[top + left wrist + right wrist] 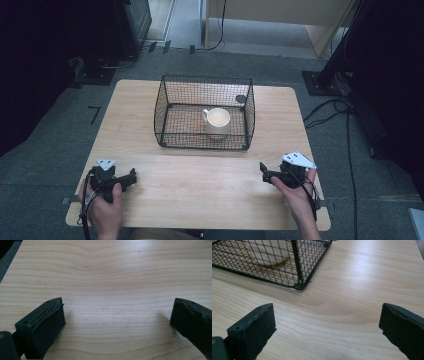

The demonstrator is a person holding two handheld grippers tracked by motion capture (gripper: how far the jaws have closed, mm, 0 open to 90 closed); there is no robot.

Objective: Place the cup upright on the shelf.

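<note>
Fingers: left gripper (131, 178) and right gripper (264, 171) both gape wide, holding nothing.
High view: a white cup (218, 120) sits inside the black wire basket (170, 122); both grippers rest on the desk (200, 190) well short of the basket, left and right of it.
Left gripper view: spread fingers (42, 325) over bare wood.
Right gripper view: fingers (253, 327) apart, basket corner ahead.
Progress: apparently not begun; cup untouched.
Writing: none readable.

The pale wooden surface (200, 185) shows light, wavy brown grain under both pairs of matte black tongs (117, 322) (327, 325). Beyond the right tongs, the black wire-mesh basket (172, 107) makes a fine diamond grid around a cream-white round ceramic mug (218, 121). The floor (45, 165) is dark grey carpet.
</note>
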